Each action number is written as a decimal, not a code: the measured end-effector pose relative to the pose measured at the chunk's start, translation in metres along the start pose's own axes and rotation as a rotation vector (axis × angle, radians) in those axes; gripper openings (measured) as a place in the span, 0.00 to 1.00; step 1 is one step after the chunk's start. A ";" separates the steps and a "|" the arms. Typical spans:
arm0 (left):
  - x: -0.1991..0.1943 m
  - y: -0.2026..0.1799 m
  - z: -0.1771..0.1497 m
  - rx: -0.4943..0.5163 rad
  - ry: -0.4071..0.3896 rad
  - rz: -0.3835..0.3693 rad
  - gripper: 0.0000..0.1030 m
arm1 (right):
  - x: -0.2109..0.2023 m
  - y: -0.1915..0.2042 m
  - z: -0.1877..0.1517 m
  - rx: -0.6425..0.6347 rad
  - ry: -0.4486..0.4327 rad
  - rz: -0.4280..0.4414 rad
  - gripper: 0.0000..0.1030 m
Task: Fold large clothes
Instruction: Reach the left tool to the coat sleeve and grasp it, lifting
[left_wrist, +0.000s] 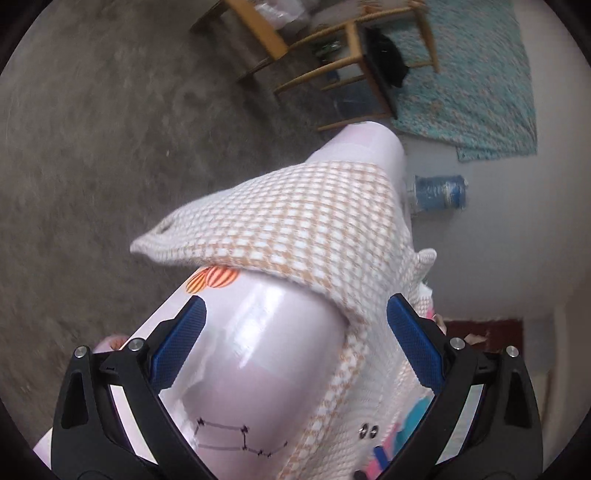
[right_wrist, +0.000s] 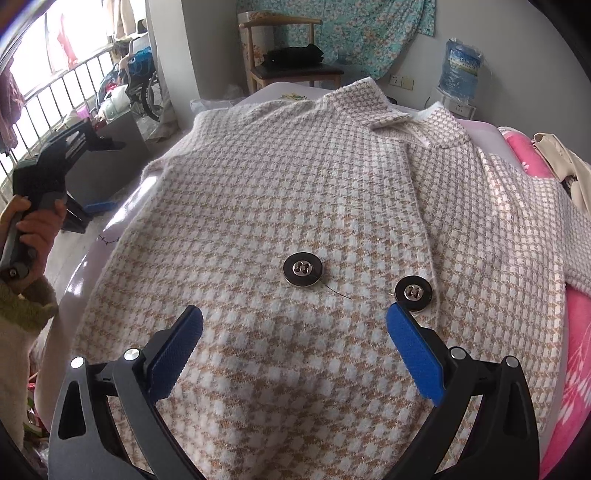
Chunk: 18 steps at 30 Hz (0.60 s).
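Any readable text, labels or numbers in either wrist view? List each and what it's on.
None legible.
Water jug label: white print on blue, too blurred and small to read.
Table cover: a drawn dot-and-line figure and printed striped balls, no words.
Coat buttons: plain metal centres, no markings.
Wall sockets: no readable marks.

Grey floor (left_wrist: 92, 129), wooden chair (right_wrist: 291, 55), teal floral cloth (right_wrist: 369, 29), bright railed window (right_wrist: 55, 85).
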<state>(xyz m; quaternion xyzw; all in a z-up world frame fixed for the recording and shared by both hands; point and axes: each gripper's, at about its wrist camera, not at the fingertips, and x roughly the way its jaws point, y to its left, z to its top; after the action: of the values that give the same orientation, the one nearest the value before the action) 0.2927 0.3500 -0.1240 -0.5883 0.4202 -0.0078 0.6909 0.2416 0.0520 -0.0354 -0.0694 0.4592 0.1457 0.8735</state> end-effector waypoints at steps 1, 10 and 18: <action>0.011 0.012 0.008 -0.057 0.036 -0.036 0.91 | 0.002 0.000 0.001 0.000 0.003 -0.003 0.94; 0.089 0.078 0.043 -0.377 0.177 -0.210 0.91 | 0.019 -0.008 0.004 0.028 0.035 -0.013 0.94; 0.113 0.080 0.074 -0.426 0.170 -0.164 0.55 | 0.023 -0.012 0.004 0.035 0.034 -0.018 0.94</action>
<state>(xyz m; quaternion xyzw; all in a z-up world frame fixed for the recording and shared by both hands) 0.3702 0.3772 -0.2576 -0.7501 0.4196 -0.0244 0.5106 0.2602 0.0463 -0.0523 -0.0604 0.4758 0.1286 0.8680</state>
